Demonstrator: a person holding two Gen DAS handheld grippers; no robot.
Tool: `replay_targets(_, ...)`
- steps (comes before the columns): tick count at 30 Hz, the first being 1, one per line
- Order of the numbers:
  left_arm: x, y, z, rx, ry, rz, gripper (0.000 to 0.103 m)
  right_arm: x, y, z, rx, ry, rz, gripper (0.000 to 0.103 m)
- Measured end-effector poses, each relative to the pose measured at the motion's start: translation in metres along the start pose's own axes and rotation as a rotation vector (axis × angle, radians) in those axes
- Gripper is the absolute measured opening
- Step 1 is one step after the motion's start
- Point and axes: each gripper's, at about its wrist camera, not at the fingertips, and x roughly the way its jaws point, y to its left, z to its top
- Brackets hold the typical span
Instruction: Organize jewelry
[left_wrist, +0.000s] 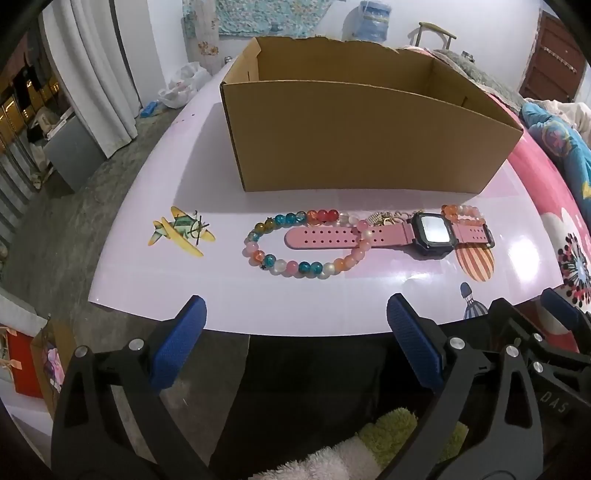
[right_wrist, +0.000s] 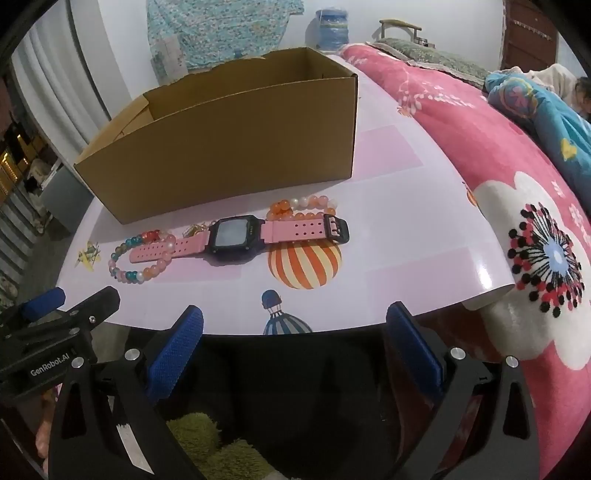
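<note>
Ahead of both grippers, past the near edge of the pink table (right_wrist: 424, 206), the jewelry lies in a row in front of the open cardboard box (left_wrist: 354, 147), none of it in the box as far as I can see. My left gripper (left_wrist: 295, 328) has its jaws spread wide, nothing between the blue pads; my right gripper (right_wrist: 295, 330) is the same, wide and empty. Both hang off the table's near edge, tipped down toward it. The pink watch (right_wrist: 240, 236) lies flat, its long axis running left to right across my view, parallel to the box's front wall. Its free strap end crosses the multicolor bead bracelet (left_wrist: 295, 243) on the left; its buckle end sits against the orange bead bracelet (right_wrist: 303, 208) on the right. A small gold charm piece (left_wrist: 382, 218) sits behind the strap, too small to make out. Judgement: the multicolor bracelet is straight ahead of my left gripper, and the watch face and orange bracelet are nearer my right. Pads would close across the strap's width, then lift it over the front wall.
</note>
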Motion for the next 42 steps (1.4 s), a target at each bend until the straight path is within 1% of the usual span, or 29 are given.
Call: replay_targets(42,0.0007,0.0056,0.0039,-0.011,0.005,-0.007,0.095,-0.0026,0.0034,0.0024,0.0,-0.002,-0.002,0.097)
